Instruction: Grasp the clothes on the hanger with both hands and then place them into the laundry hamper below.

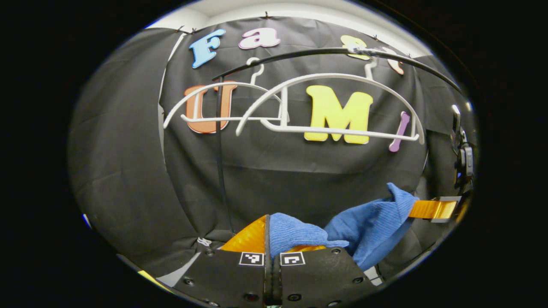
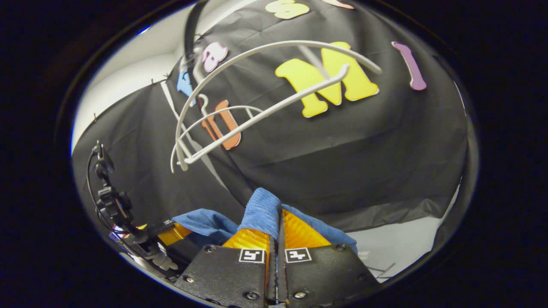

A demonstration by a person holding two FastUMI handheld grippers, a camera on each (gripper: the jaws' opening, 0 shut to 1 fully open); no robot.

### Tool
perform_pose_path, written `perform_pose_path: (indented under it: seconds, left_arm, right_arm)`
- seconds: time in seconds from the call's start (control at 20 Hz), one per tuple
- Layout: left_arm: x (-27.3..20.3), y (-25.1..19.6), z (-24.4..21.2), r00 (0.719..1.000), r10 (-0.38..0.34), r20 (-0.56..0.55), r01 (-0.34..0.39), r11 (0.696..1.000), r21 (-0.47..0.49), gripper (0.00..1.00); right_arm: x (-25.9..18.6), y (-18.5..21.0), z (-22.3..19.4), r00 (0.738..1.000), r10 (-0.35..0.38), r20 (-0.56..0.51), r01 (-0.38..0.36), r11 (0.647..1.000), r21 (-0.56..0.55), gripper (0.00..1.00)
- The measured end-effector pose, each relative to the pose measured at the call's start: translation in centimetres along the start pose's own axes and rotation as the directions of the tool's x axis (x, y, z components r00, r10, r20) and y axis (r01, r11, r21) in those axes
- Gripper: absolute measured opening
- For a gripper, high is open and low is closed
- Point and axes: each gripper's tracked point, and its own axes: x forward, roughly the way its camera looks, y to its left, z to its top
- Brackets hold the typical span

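Below the black rail (image 1: 299,53), two white plastic hangers (image 1: 329,102) hang bare against the dark cloth wall (image 1: 128,171). At the bottom of the left gripper view, the left gripper (image 1: 267,239) is closed, both fingers pinching a fold of the blue knitted garment (image 1: 368,222). That garment stretches away to the right, where the other gripper's fingers (image 1: 432,209) clamp its far corner. From the right gripper view, the right gripper (image 2: 278,233) is likewise closed on the garment (image 2: 263,209), whose cloth rises between the two fingers and sags off to the left toward the left gripper (image 2: 171,233). The garment is off the hangers (image 2: 257,98) and hangs between the two grippers, well beneath the rail.
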Motion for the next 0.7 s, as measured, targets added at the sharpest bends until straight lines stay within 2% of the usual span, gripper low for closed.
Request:
perform_pose_path:
  seconds: [0.2, 0.7]
  left_arm:
    - [-0.4, -0.6, -2.0, 0.999, -0.019, -0.031, 0.02, 0.999, 0.035, 0.0]
    - [-1.0, -0.9, -9.9, 0.991, -0.001, -0.131, 0.001, 1.0, 0.001, 0.0]
  right_arm:
    - [1.0, 1.2, -2.5, 0.999, 0.002, -0.041, -0.005, 0.997, -0.071, 0.05]
    - [3.6, 0.9, -9.0, 0.983, -0.025, -0.182, 0.009, 0.996, -0.089, 0.05]
